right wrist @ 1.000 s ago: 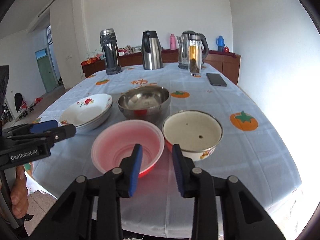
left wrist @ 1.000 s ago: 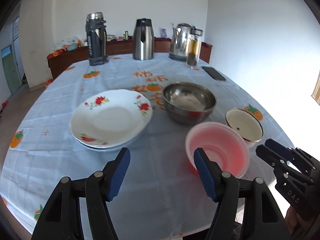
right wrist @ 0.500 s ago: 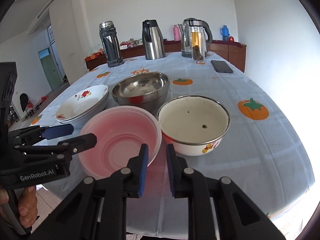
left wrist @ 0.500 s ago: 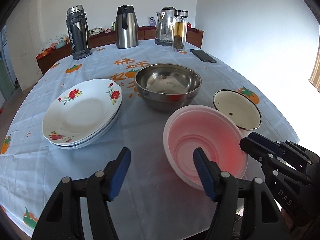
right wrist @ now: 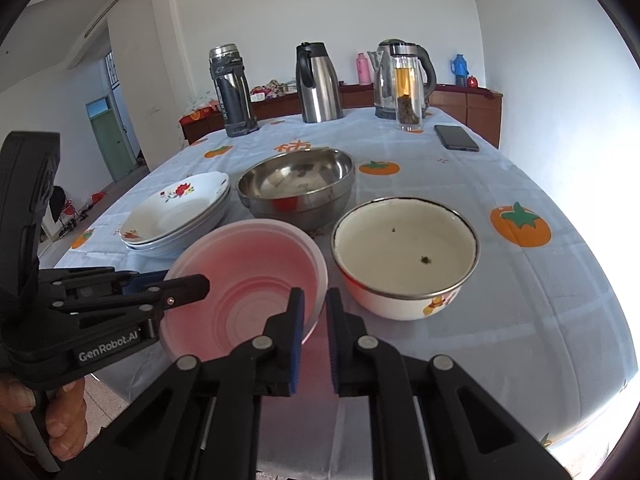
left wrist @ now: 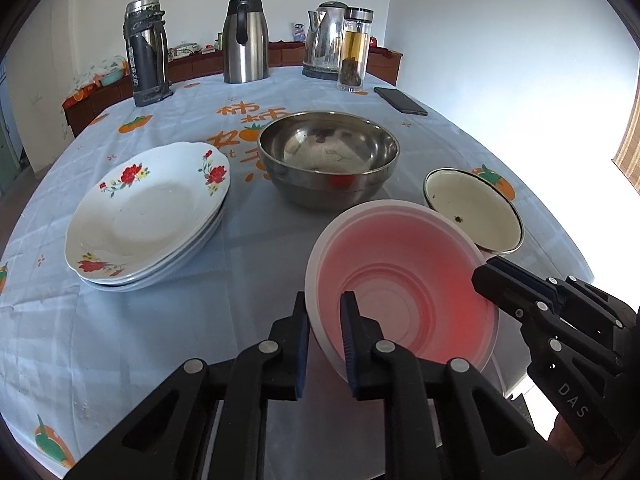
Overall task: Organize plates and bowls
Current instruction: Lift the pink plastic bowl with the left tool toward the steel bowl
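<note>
A pink plastic bowl (left wrist: 404,280) sits near the table's front edge, also in the right wrist view (right wrist: 240,280). My left gripper (left wrist: 325,314) is shut on its left rim. My right gripper (right wrist: 315,312) is shut on its right rim, and shows in the left wrist view (left wrist: 496,276). Behind the pink bowl stand a steel bowl (left wrist: 328,156) and a white enamel bowl (left wrist: 472,208), seen larger in the right wrist view (right wrist: 404,252). A stack of white flowered plates (left wrist: 148,212) lies to the left.
At the back of the table (left wrist: 120,340) stand two thermos flasks (left wrist: 146,52) (left wrist: 245,40), a kettle (left wrist: 324,40) and a glass tea bottle (left wrist: 354,56). A black phone (left wrist: 400,100) lies at the back right. The table edge is close on the right.
Both grippers moved forward to the pink bowl. The left jaws closed from wide open onto its left rim and the right jaws closed onto its right rim.
</note>
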`<action>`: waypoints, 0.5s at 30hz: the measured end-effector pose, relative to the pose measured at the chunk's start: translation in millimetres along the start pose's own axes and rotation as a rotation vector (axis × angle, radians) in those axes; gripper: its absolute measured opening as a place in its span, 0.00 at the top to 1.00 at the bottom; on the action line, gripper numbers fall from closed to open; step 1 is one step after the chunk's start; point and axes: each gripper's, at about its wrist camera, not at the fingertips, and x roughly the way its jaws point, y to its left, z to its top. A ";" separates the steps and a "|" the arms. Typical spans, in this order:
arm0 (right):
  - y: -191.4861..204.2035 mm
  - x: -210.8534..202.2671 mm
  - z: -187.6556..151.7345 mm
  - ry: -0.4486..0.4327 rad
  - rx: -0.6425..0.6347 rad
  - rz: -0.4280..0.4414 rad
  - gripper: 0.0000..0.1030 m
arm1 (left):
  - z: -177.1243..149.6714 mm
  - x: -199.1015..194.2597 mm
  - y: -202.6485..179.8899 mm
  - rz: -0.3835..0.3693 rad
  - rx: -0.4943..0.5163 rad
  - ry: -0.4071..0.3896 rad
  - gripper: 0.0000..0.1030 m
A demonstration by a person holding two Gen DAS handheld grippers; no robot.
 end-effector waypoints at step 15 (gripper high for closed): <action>6.7 -11.4 17.8 -0.035 -0.001 0.033 0.90 | 12.7 -22.5 5.0 0.026 -0.006 -0.056 0.84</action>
